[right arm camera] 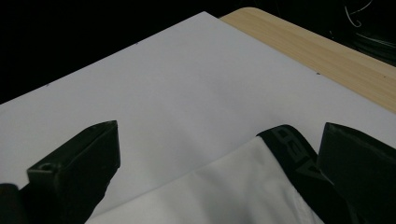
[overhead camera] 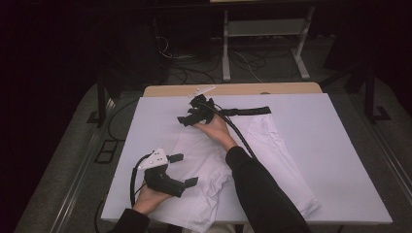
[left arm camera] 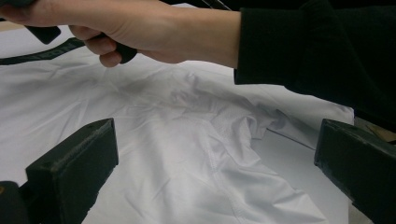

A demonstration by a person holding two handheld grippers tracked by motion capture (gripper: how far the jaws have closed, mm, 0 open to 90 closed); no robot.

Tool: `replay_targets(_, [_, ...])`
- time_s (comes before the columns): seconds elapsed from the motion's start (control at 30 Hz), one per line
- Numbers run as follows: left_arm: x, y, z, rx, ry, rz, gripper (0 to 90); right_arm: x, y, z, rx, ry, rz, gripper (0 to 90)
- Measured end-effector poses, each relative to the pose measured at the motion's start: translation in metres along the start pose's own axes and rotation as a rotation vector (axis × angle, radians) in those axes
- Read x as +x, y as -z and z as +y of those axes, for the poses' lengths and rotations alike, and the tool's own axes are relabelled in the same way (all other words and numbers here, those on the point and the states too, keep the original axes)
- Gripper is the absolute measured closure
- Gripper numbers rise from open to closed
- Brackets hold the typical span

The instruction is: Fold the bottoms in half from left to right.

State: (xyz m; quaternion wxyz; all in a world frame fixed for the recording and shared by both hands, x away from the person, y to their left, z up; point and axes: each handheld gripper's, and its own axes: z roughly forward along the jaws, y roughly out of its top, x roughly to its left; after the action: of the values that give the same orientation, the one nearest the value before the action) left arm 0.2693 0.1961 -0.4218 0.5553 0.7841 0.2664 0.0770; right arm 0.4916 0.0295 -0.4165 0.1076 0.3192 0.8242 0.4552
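Observation:
A white garment with a black waistband lies spread and partly rumpled on a white board. My right gripper reaches across to the garment's far left corner. It stands open there, and in the right gripper view the waistband end lies by its right jaw. My left gripper hovers open at the near left. The left gripper view has creased white cloth between its wide jaws, with the other hand and a black sleeve crossing above.
The board rests on a wooden table whose bare edge runs along the back. Bare board lies left and right of the garment. Beyond the table are a metal frame's legs and cables on the dark floor.

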Motion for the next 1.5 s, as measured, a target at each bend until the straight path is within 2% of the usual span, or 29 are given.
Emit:
replay_targets(0.37, [-0.001,0.001,0.000,-0.008,0.007,-0.001,0.0,-0.006,-0.017,0.003,0.017,0.001,-0.039,0.0])
replay_targets(0.67, [0.000,0.002,0.000,-0.013,0.012,-0.002,0.0,-0.010,-0.033,0.004,0.061,-0.004,-0.056,2.8])
replay_targets(0.8, [0.000,0.003,0.000,-0.014,0.010,-0.003,0.0,-0.012,-0.038,0.004,0.050,-0.003,-0.067,5.6])
replay_targets(0.97, [0.000,0.003,-0.001,-0.015,0.013,-0.006,0.0,-0.015,-0.041,0.002,0.046,-0.009,-0.092,13.9])
replay_targets(1.07, [0.000,0.002,-0.001,-0.015,0.013,-0.007,0.0,-0.017,-0.043,0.000,0.056,-0.004,-0.107,15.8])
replay_targets(1.5, [0.000,0.002,-0.001,-0.012,0.012,-0.005,0.0,-0.026,-0.044,-0.002,0.075,-0.045,-0.113,40.4])
